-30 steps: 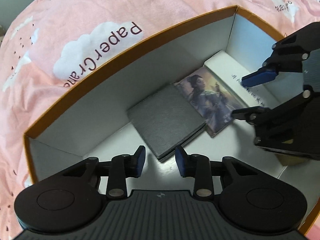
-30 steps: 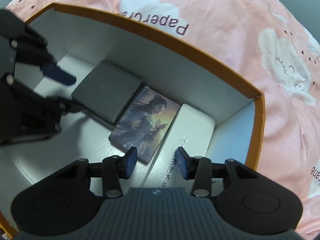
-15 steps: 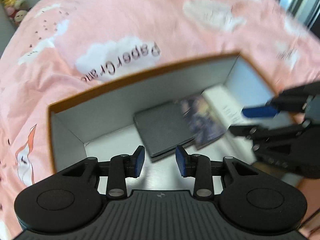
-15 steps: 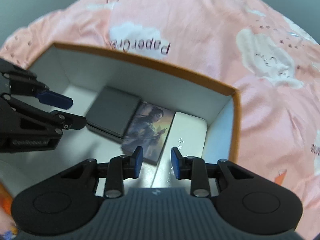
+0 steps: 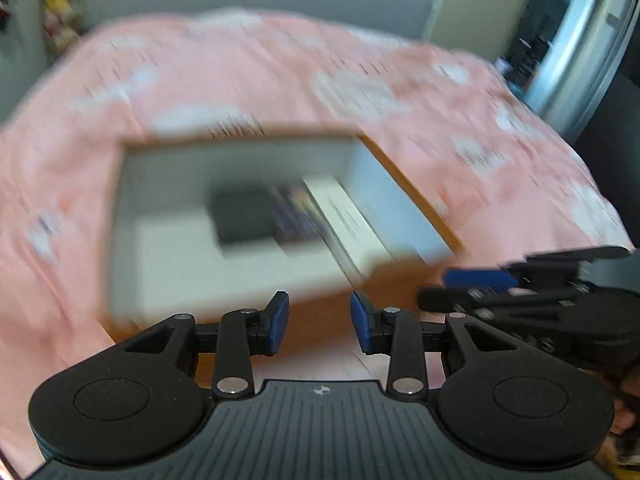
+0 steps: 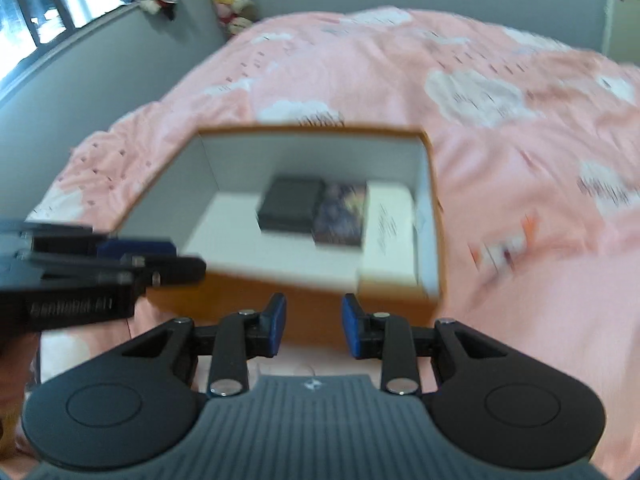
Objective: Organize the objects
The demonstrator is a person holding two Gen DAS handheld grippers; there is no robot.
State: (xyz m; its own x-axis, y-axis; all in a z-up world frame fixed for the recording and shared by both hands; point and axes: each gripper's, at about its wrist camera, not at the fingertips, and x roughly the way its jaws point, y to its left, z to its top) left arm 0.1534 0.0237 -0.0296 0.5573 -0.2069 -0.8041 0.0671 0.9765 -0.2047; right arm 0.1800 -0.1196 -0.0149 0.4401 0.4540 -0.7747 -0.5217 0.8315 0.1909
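Both the left gripper (image 5: 319,322) and right gripper (image 6: 313,330) are partly open and hold nothing. The three books (image 6: 334,212) lie side by side in the box (image 6: 280,296), mid-frame. Lift straight up, clear of its near wall.

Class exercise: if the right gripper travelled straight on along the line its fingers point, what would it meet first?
Most likely the near orange outer wall of the box, which shows between the open, empty fingers of the right gripper. Depth is blurred, so it might just clear the rim and reach the box's white floor.
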